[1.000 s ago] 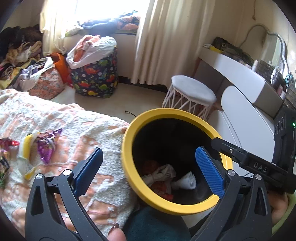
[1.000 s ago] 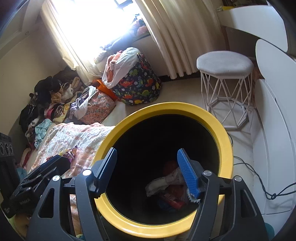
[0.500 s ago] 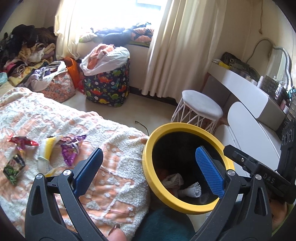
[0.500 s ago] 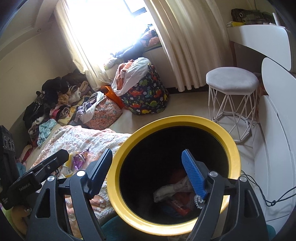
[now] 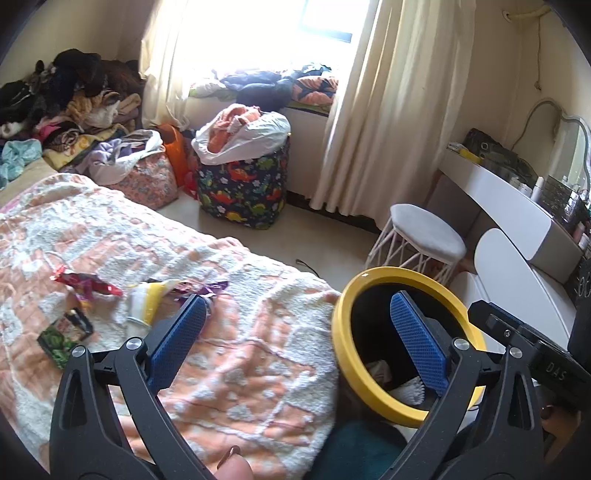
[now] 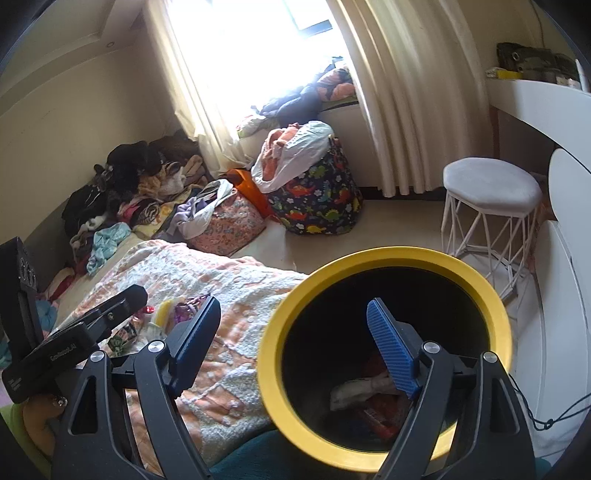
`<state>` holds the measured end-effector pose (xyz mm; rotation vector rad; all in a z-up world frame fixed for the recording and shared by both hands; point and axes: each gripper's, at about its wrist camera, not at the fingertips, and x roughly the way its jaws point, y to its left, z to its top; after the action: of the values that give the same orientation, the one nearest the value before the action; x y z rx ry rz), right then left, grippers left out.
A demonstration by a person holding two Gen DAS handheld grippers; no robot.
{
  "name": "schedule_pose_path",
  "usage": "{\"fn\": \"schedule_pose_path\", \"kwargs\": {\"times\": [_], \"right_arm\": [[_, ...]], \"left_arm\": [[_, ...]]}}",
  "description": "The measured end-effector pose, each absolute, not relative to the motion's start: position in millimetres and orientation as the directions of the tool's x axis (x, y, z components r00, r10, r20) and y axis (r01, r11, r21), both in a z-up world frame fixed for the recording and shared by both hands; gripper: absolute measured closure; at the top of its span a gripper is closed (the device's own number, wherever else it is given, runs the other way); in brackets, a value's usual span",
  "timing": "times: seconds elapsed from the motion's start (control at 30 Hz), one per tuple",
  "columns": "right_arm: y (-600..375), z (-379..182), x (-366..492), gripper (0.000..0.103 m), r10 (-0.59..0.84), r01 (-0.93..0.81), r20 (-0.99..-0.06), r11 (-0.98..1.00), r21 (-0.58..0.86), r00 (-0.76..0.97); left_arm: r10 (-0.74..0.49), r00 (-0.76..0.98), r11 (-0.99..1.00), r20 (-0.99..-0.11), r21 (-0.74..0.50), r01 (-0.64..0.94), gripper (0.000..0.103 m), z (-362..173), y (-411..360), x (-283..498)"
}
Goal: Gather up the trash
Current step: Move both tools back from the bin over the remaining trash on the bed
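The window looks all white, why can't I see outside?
Left wrist view: sunlight overexposes the window, washing it out. Right wrist view: the same glare whitens the window, and the fisheye lens bends the curtain; the yellow bin stays sharp.

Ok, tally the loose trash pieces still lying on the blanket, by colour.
Red wrapper: 1
Yellow-and-white wrapper: 1
Purple wrapper: 1
Green-and-black packet: 1
Total: 4

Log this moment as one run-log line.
left gripper: open, empty | right gripper: open, empty | yellow-rimmed bin: holds trash | wrappers: on blanket, uncollected
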<state>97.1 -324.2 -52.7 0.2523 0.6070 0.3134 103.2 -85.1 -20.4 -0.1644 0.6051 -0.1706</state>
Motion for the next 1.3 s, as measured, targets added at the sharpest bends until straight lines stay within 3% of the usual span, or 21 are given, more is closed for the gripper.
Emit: {"fn": "schedule_pose_path", "kwargs": {"times": [1.3], "right_arm": [[-199.6,-41.6,102.6,0.02,0.527,-0.477,-0.538,0.845,0.244,0.658]], "left_arm": [[-0.004,0.848,0.963,-0.53,-0.231,-0.14,0.011,-23.1,33.7,84.7]]}}
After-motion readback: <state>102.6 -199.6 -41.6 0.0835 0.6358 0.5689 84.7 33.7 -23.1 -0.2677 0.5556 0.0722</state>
